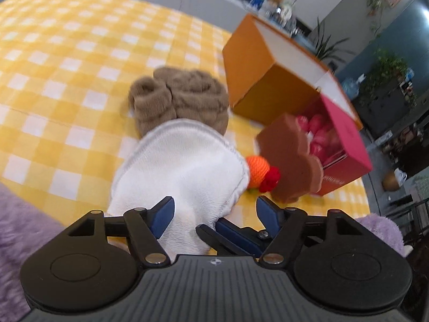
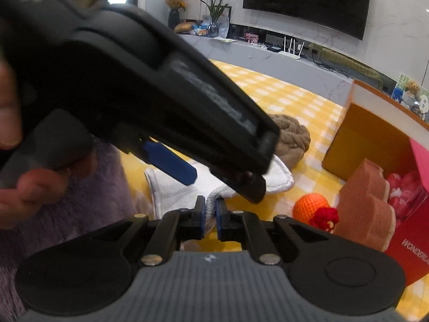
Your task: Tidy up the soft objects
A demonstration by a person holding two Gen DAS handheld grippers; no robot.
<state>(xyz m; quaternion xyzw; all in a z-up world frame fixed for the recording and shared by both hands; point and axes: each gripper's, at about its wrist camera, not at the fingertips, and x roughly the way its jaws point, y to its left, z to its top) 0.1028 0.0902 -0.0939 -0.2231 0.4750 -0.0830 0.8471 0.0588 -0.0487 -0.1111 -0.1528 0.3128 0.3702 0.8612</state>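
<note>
A white fleecy cloth lies on the yellow checked bedspread. My left gripper is open, its blue fingers either side of the cloth's near end. My right gripper is shut on the cloth's near corner; its tip shows under the left gripper in the left wrist view. Behind the cloth lies a brown fluffy bundle. An orange knitted ball with a red knitted piece lies right of the cloth, beside a brown heart-shaped sponge.
An orange box with a pink flap lies tipped on the bed, red soft items inside. Purple fuzzy fabric is at the near left. The left gripper's body fills the upper left of the right wrist view.
</note>
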